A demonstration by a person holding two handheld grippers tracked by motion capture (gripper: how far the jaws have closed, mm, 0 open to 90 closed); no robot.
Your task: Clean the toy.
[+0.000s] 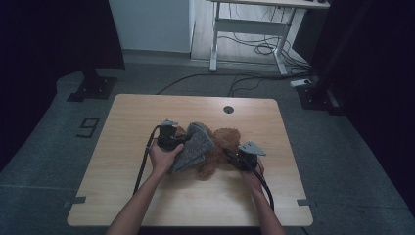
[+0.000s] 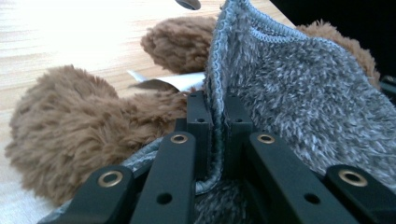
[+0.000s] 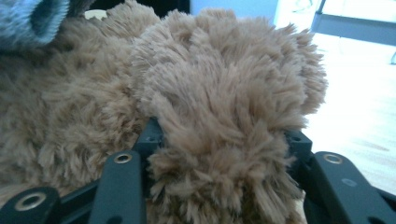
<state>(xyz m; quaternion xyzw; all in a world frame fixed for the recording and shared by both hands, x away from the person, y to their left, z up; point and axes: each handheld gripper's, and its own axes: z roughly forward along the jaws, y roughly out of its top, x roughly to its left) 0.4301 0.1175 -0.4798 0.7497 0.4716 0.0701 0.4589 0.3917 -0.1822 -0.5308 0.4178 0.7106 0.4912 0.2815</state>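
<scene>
Lying at the middle of the wooden table (image 1: 147,196), the brown plush bear (image 1: 220,152) wears a grey fuzzy garment (image 1: 193,147). Left gripper (image 2: 215,116) pinches the garment's knitted edge tight; right gripper (image 3: 219,140) clasps a furry limb.

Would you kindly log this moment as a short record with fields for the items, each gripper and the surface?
items: brown plush bear; grey fuzzy garment draped on it
left gripper: shut on the garment's hem
right gripper: jaws on either side of a bear limb, fur fills the gap; firm grip unclear
surface: wooden table, with a white tag showing by the bear
</scene>
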